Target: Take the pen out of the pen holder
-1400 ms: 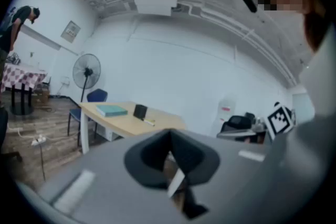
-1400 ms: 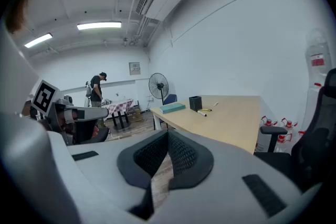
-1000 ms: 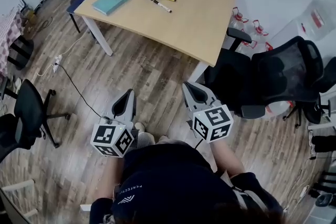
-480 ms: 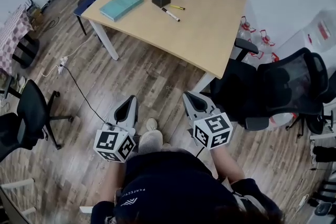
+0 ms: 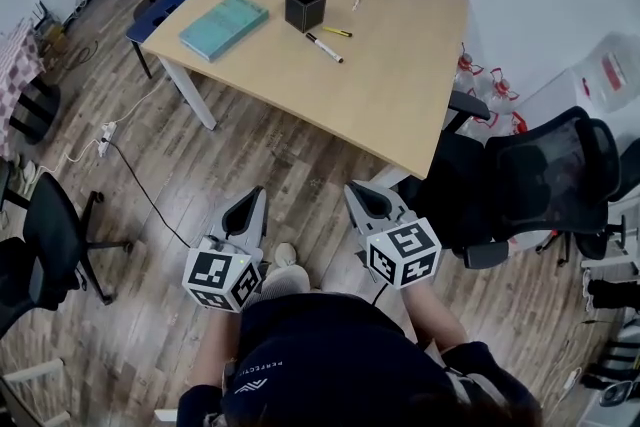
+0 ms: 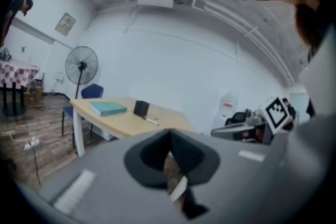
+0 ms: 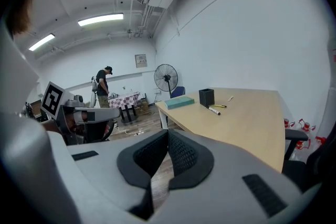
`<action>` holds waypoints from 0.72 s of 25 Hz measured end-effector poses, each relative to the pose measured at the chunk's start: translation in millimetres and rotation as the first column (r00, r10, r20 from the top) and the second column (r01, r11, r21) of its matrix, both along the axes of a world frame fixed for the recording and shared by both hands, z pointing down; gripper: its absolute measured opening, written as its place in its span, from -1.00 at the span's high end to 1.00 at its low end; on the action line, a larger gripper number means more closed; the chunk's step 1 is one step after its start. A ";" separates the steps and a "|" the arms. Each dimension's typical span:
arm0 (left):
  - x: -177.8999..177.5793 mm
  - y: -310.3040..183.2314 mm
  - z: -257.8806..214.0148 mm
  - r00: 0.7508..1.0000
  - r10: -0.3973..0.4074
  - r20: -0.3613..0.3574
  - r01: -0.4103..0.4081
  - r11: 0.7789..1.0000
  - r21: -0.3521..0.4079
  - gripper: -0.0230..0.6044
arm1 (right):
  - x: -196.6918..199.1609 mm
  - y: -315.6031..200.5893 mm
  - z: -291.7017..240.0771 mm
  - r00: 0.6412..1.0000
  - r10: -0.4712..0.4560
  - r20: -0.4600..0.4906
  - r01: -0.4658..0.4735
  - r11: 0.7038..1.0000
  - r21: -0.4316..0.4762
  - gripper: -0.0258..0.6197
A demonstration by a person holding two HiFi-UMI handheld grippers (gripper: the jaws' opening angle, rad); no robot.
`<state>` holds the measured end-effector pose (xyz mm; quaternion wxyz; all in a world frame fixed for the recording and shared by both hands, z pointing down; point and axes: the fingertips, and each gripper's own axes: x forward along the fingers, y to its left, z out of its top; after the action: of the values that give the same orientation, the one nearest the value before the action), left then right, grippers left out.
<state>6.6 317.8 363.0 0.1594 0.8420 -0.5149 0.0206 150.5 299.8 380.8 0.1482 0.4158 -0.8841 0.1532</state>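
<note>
I stand well back from the table (image 5: 400, 65), with a stretch of wooden floor between me and its near edge; my left claw (image 5: 254, 198) and my right claw (image 5: 356, 191) are held side by side in front of me, both pointing towards it. Both claws are closed right up, the dark pads pressed tip to tip; nothing is caught between either pair.

The pen holder (image 5: 305, 7), a small black square cup, stands upright towards the far side of the table, near a teal book (image 5: 224, 26); no pen sticks up above its rim, though its inside is too dark for me to call it bare. Three pens lie flat on the tabletop outside it: a black-and-white marker (image 5: 323, 47) near its front corner; a yellow pen (image 5: 337, 32) just beside that; a small white pen (image 5: 357, 1) a little further off to the right.

So I judge it one of two ways; either the taking-out is already done and these pens came from the holder, or something short is hidden inside and the whole job lies ahead. If anything is left, it means closing the gap to the table, opening a claw and reaching down into the cup; from here neither claw is near enough to touch anything.
</note>
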 end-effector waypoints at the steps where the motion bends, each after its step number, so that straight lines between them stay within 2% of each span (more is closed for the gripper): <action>1: -1.7 -6.3 0.5 1.000 0.003 0.017 -0.003 1.000 0.001 0.91 | -3.5 -7.3 -1.0 1.000 -0.003 -0.001 0.003 1.000 0.000 0.92; 5: -16.9 -27.6 1.5 0.998 -0.008 0.066 0.008 1.000 0.002 0.91 | -19.5 -34.5 -5.3 1.000 -0.009 -0.010 0.009 1.000 0.004 0.92; 10: -47.0 -54.7 5.9 0.998 -0.029 0.062 0.030 0.999 -0.020 0.91 | -44.8 -65.0 -8.3 1.000 -0.016 -0.018 0.017 1.000 0.013 0.92; 18: -73.2 -83.4 10.8 0.998 -0.005 0.070 0.007 1.000 -0.022 0.91 | -74.6 -90.9 -4.5 0.999 -0.020 -0.041 0.020 1.000 0.003 0.92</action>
<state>-66.7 234.4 373.8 0.1507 0.8375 -0.5224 0.0550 75.9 208.9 376.2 0.1672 0.4104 -0.8852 0.1418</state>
